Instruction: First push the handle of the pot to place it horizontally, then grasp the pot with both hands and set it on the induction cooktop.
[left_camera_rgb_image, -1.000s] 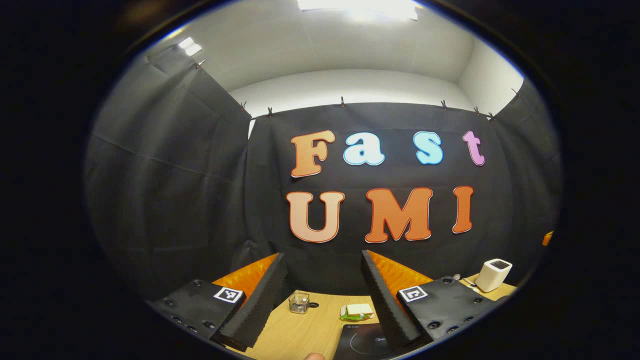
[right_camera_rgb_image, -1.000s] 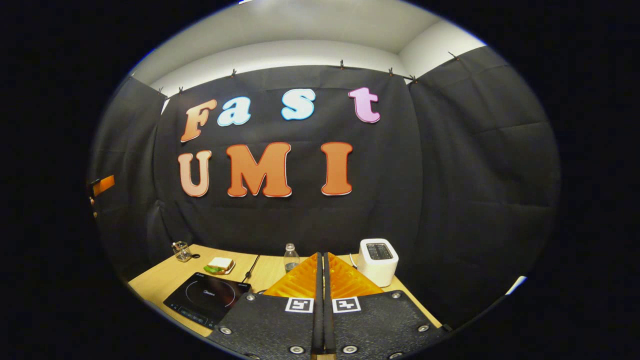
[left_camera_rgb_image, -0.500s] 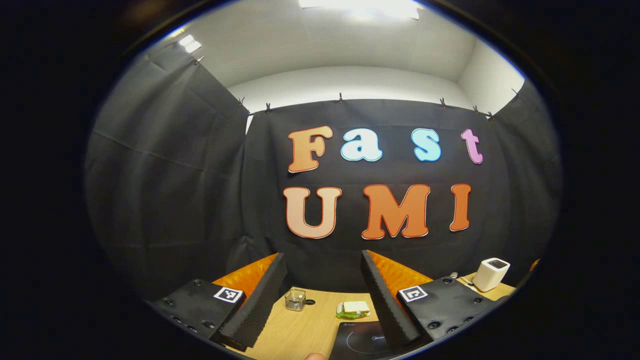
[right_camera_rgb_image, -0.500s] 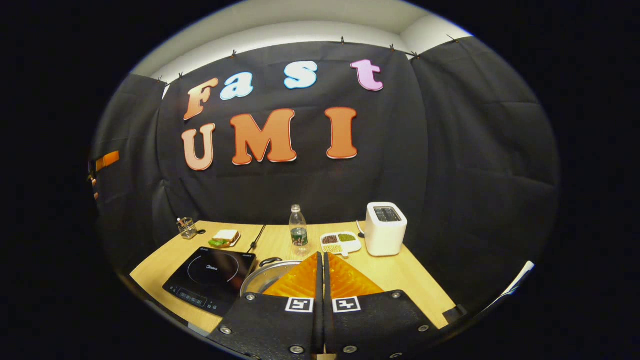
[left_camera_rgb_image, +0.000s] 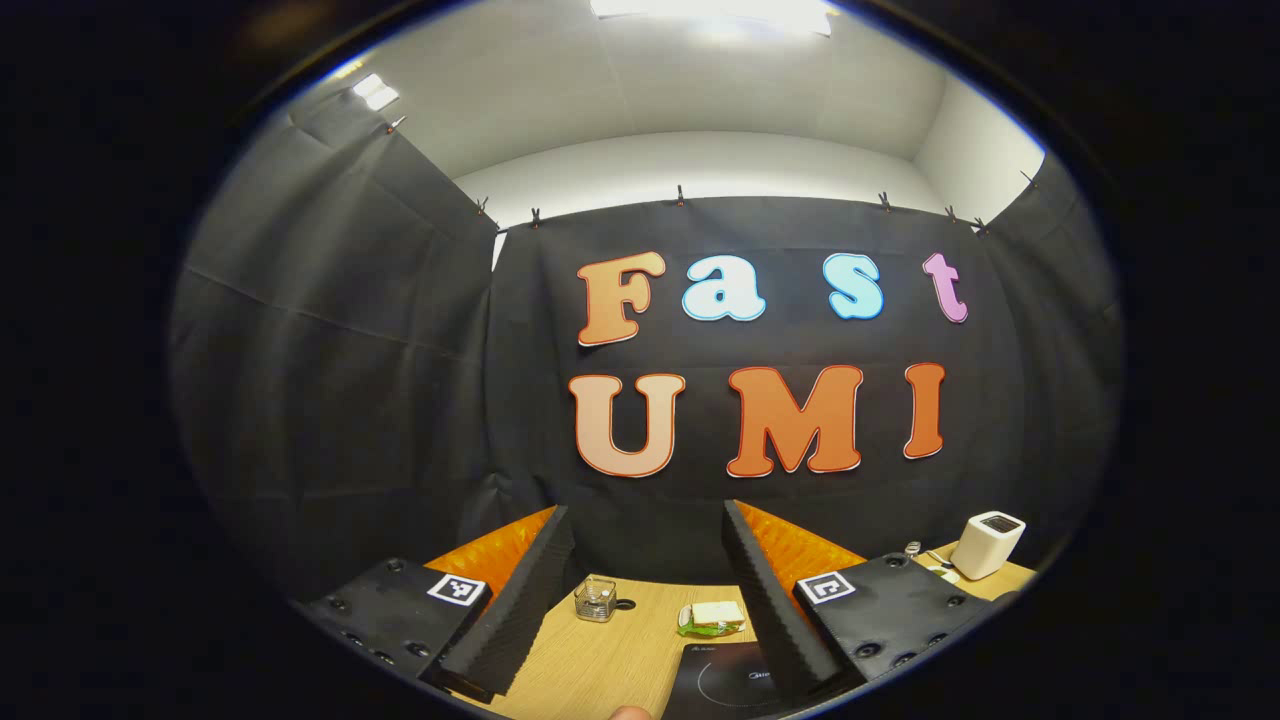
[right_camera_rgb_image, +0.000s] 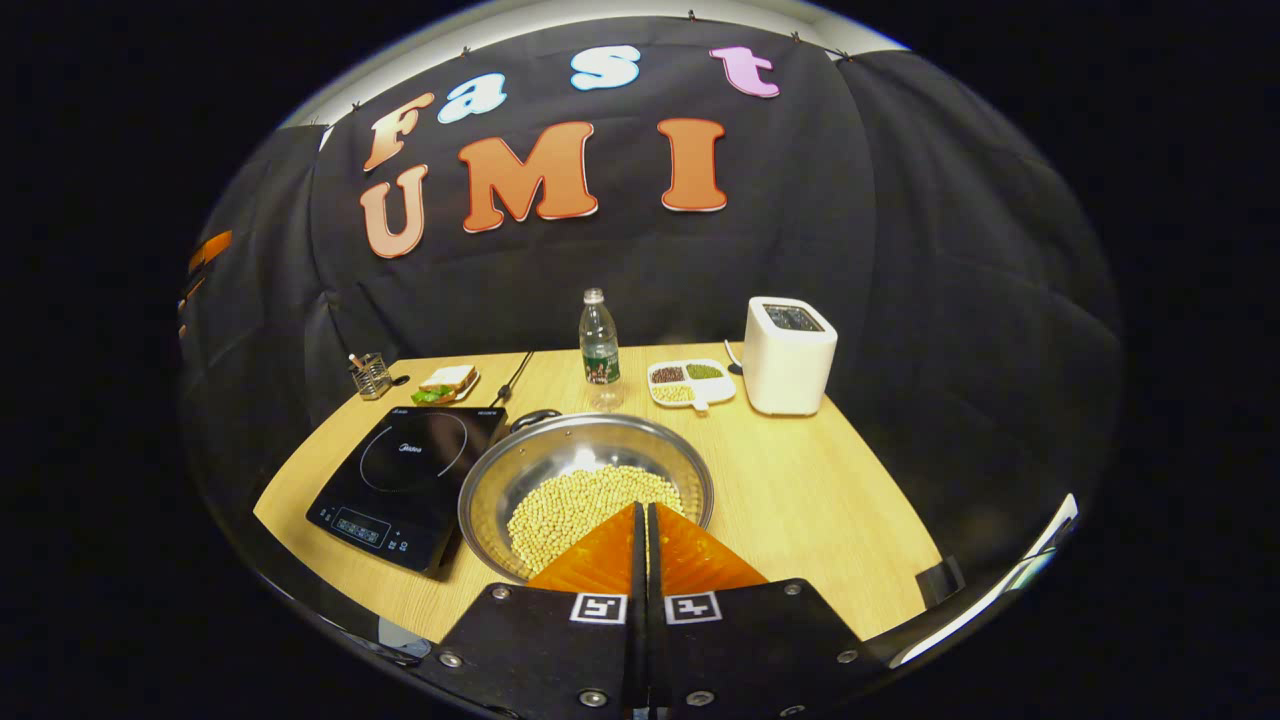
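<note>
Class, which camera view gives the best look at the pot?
The right gripper view: the whole pot lies open, pale beans inside, beside the induction cooktop. The left gripper view shows that cooktop's corner.

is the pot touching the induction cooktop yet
Cannot tell. In the right gripper view the pot sits on the table beside the induction cooktop, not on it, but its rim overlaps the cooktop's edge, hiding any gap.

1. The steel pot (right_camera_rgb_image: 585, 480) sat upright on the table (right_camera_rgb_image: 800, 510), holding pale beans; a dark handle (right_camera_rgb_image: 535, 417) showed at its far rim.
2. The black induction cooktop (right_camera_rgb_image: 405, 475) lay flat just beside it.
</note>
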